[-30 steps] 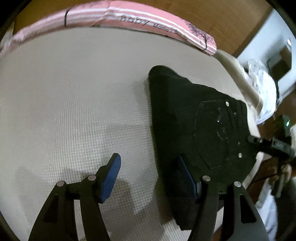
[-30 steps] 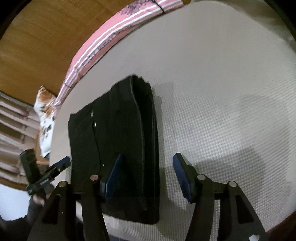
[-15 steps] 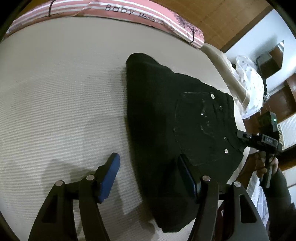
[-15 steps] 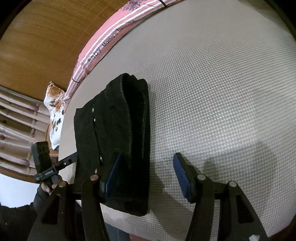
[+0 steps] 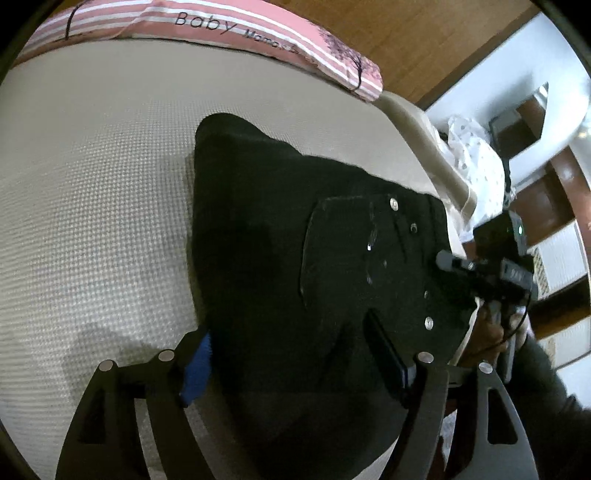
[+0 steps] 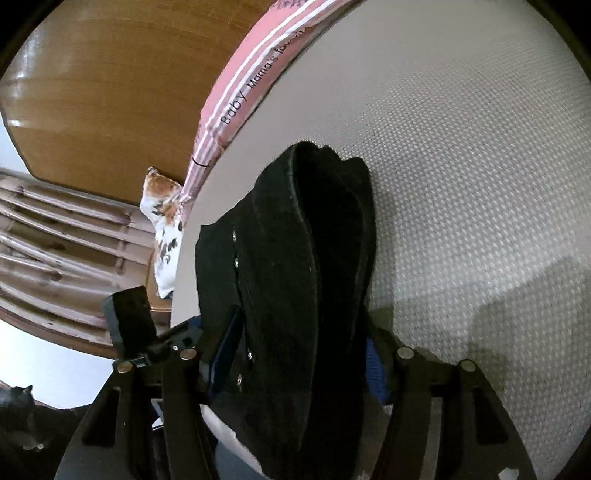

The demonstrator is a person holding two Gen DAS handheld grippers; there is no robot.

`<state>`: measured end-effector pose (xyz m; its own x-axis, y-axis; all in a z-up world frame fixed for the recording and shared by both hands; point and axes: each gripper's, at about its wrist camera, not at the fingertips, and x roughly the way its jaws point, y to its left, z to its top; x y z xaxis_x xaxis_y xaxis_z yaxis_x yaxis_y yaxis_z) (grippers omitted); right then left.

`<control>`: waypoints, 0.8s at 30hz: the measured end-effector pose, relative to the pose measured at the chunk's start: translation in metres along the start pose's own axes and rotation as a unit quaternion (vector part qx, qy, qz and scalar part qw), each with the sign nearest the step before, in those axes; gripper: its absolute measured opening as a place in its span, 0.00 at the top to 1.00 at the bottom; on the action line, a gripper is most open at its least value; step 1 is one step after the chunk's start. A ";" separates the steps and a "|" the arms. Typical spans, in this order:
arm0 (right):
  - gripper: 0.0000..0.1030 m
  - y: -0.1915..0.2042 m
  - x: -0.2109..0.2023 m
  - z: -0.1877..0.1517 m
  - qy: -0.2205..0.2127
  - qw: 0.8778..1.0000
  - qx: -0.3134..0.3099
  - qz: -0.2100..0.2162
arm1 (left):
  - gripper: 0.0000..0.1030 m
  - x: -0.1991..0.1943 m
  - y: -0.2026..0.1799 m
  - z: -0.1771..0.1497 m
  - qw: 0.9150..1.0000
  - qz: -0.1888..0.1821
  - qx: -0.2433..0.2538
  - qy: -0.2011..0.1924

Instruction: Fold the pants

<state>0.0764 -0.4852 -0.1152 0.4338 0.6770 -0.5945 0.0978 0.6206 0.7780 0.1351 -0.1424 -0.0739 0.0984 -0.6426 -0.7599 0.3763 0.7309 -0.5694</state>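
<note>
Your folded black pants lie on the cream bed, filling the centre and right of the left wrist view. Your left gripper straddles their near edge, jaws opening, pads not pressing the cloth. Your right gripper brackets the folded stack at lower centre, jaws half open; whether they pinch it, you cannot tell.

The pants were black with small silver rivets. The bed wore a beige waffle-textured cover. The pillow was pink with white stripes and dark lettering. The gripper fingers carried blue pads on black frames. A white cushion bore orange-brown flowers.
</note>
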 end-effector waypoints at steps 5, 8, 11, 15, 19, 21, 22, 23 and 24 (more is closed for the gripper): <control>0.63 -0.004 -0.005 -0.011 -0.026 0.999 0.028 -0.017 | 0.46 0.000 -0.002 0.000 0.999 0.042 0.000 -0.007; 0.63 0.003 -0.004 -0.013 -0.037 0.998 0.025 -0.040 | 0.55 0.001 -0.008 -0.002 0.997 0.076 0.013 -0.010; 0.65 0.012 -0.004 -0.014 -0.046 0.997 0.025 -0.063 | 0.62 0.003 -0.017 -0.002 0.994 0.104 0.023 -0.014; 0.69 0.024 -0.005 -0.016 -0.057 0.994 0.025 -0.095 | 0.73 0.003 -0.028 -0.003 0.990 0.134 0.047 -0.018; 0.74 0.038 -0.007 -0.017 -0.071 0.989 0.029 -0.126 | 0.82 -0.003 -0.031 0.000 0.989 0.134 0.055 -0.021; 0.77 0.045 -0.010 -0.017 -0.077 0.987 0.029 -0.136 | 0.84 -0.006 -0.032 0.002 0.990 0.128 0.054 -0.022; 0.78 0.048 -0.011 -0.018 -0.079 0.987 0.028 -0.140 | 0.85 -0.008 -0.032 0.002 0.990 0.127 0.055 -0.023; 0.78 0.054 -0.011 -0.018 -0.080 0.985 0.026 -0.148 | 0.85 -0.010 -0.033 0.002 0.990 0.127 0.056 -0.024; 0.78 0.057 -0.012 -0.019 -0.081 0.985 0.024 -0.153 | 0.86 -0.012 -0.034 0.001 0.990 0.128 0.058 -0.026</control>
<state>0.0601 -0.4502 -0.0678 0.5143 0.3876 -0.7650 0.2866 0.7631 0.5793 0.1223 -0.1596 -0.0448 0.2499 -0.4537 -0.8554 0.4363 0.8414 -0.3188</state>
